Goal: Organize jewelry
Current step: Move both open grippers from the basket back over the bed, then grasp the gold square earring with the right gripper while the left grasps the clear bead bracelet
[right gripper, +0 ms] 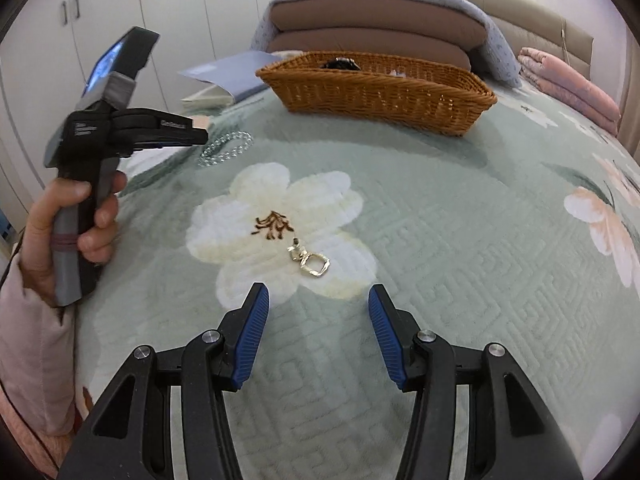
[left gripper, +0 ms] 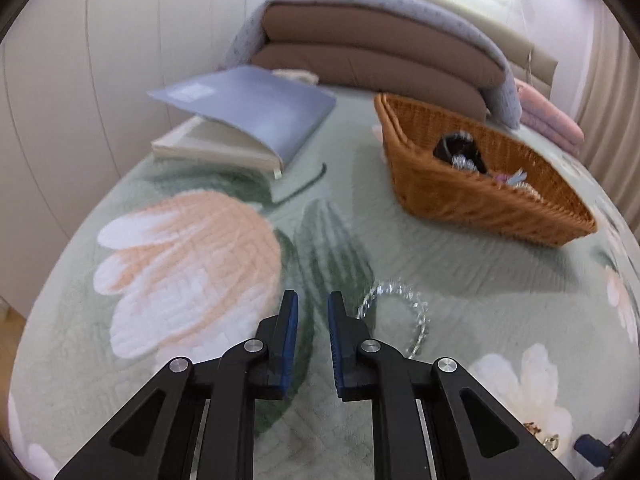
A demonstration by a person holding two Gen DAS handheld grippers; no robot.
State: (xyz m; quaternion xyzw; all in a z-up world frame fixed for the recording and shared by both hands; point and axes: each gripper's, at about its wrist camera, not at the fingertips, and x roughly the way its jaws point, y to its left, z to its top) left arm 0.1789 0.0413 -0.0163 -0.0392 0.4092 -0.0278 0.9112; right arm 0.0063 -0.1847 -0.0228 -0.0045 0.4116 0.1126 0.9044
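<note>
A bed covered by a pale green quilted bedspread printed with large flowers fills both views, with one folded brown-and-blue duvet at its head, one folded pink blanket beside that, and one blue folder lying on pale books. One woven wicker basket sits toward the head of the bed and already holds some pieces, among them a dark round item and something clear and sparkly; how many are inside cannot be counted. Two pieces lie loose on the bedspread: one clear crystal-bead bracelet and one small gold earring with a square drop, resting on a white printed flower. The step in hand looks like a double pick-up, each gripper lined up on its own piece. The left gripper, held in the person's left hand, has its fingers drawn nearly together with nothing between them, and the bracelet lies just beside its right finger, apart from it. The right gripper stands about half open and empty, the earring just ahead of the gap. Next, the left probably needs to shift over the beads, the right to drop and close on the earring, then both carry to the basket.
</note>
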